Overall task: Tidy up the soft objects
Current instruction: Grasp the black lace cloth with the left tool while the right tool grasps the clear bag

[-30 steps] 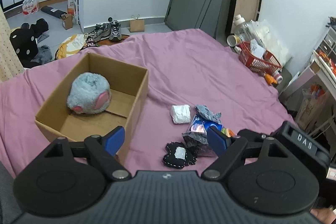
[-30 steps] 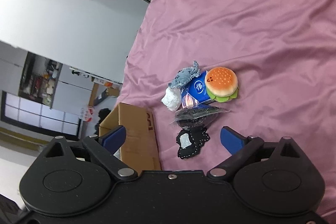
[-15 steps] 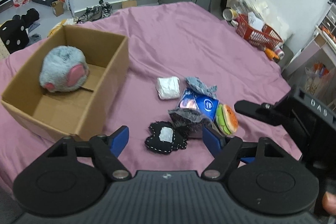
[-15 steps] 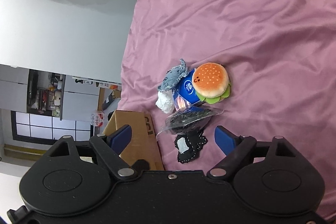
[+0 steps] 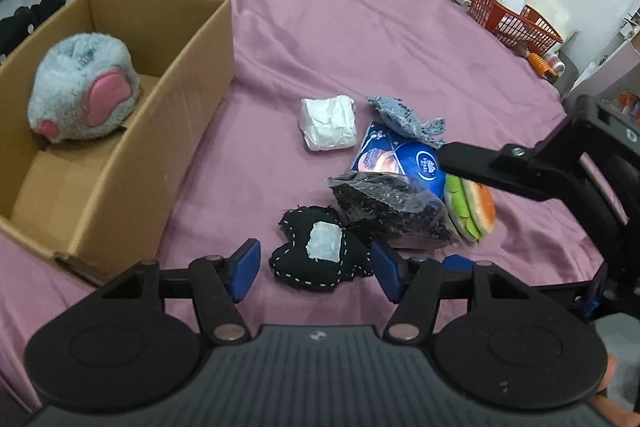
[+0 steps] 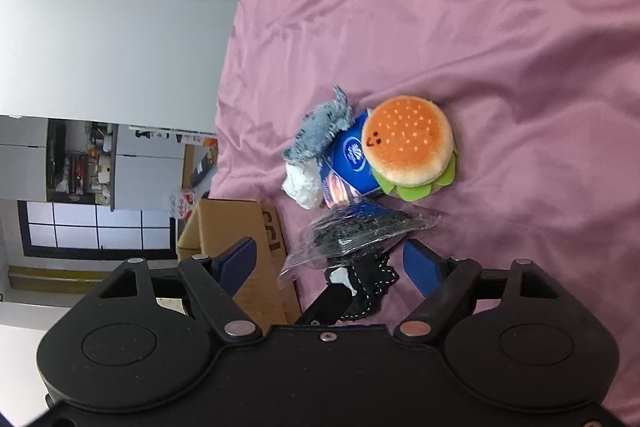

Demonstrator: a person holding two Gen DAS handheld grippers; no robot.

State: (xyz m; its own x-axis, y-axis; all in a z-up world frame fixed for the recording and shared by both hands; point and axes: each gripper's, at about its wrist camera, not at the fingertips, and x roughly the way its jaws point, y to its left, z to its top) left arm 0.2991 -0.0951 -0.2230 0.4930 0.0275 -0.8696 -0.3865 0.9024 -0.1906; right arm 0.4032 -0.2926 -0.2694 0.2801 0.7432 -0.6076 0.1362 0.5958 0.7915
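On the purple bed cover, a black heart cushion (image 5: 316, 255) with a white patch lies between the fingertips of my open left gripper (image 5: 316, 269). Just behind it are a bagged black item (image 5: 388, 207), a blue tissue pack (image 5: 400, 159), a burger plush (image 5: 474, 211), a white packet (image 5: 328, 123) and a grey-blue fish plush (image 5: 408, 117). My right gripper (image 6: 330, 261) is open, low over the bagged black item (image 6: 356, 231) and the cushion (image 6: 372, 291). One of its fingers (image 5: 480, 169) reaches over the burger plush. A grey plush (image 5: 80, 95) with pink ears sits in the cardboard box (image 5: 192, 67).
A red basket (image 5: 516, 23) with bottles and cups stands beyond the bed's far right corner. Shoes and bags lie on the floor past the far edge. The purple bed cover (image 5: 340, 27) stretches bare behind the pile. A desk edge (image 5: 616, 67) is at the right.
My left gripper has come forward and down to the black heart cushion. The right gripper has swung in over the pile from the right. Both stay open.
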